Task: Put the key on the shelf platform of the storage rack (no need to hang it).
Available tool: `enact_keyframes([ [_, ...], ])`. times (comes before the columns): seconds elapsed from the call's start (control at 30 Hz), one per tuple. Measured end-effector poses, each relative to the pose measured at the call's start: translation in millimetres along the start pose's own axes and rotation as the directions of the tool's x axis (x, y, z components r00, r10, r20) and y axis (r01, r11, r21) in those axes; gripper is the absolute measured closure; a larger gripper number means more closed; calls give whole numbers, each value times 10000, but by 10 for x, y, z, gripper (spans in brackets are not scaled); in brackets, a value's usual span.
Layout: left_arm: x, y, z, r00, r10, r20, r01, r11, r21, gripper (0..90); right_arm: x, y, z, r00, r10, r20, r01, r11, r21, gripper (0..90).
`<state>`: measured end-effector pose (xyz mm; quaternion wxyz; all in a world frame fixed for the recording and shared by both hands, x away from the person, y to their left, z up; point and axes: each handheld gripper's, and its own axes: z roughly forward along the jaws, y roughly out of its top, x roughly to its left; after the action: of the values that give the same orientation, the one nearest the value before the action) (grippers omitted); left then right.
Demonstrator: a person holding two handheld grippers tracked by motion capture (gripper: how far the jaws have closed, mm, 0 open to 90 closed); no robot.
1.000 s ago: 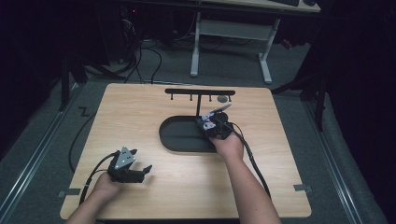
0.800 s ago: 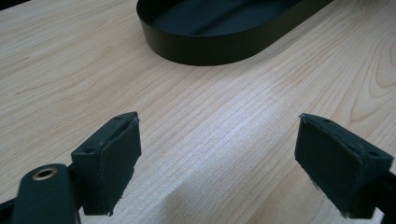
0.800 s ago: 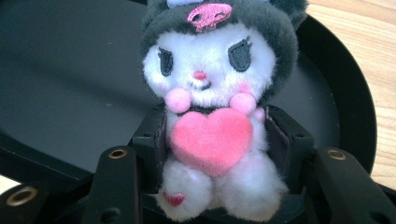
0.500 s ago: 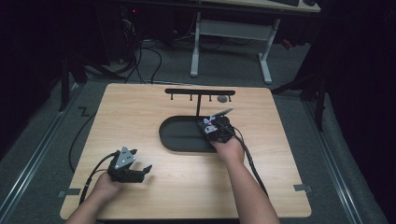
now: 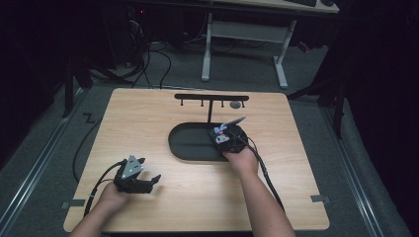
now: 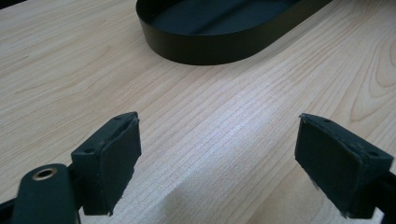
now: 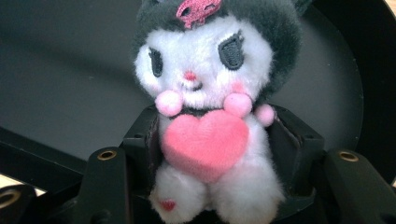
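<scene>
Slightly farther over the black oval metal tray point(image 5: 190, 143) the right gripper point(image 7: 210, 140) has been carried; its jaws have just been opening around the white-and-grey plush doll with pink heart point(image 7: 210, 107), judged a release. The left gripper point(image 6: 219, 163) is held wide, empty, on the table point(image 5: 148, 118).

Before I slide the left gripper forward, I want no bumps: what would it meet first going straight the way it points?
Most likely the black oval tray. The left gripper, jaws open and empty, faces bare tabletop, then the tray's wall. Depth is hard to judge.
</scene>
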<state>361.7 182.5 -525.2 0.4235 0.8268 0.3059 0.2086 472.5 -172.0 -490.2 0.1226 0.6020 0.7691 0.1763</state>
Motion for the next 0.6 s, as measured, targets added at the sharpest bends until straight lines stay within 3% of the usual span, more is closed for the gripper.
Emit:
enact_keyframes([
  [0.2, -4, 0, 0, 10000, 25, -20, -25, 10000, 2, 154, -4, 2, -1, 10000, -12, 2, 12, 10000, 12, 389],
  [0.37, 1, 0, 1, 10000, -6, -7, 6, 10000, 3, 153, -9, 2, -8, 10000, 5, -47, -4, 10000, 92, 240],
  [0.6, 0, 0, 1, 10000, -3, -10, 3, 10000, 6, 154, 40, -10, -159, 9998, -174, 3, 174, 9986, -494, 163],
])
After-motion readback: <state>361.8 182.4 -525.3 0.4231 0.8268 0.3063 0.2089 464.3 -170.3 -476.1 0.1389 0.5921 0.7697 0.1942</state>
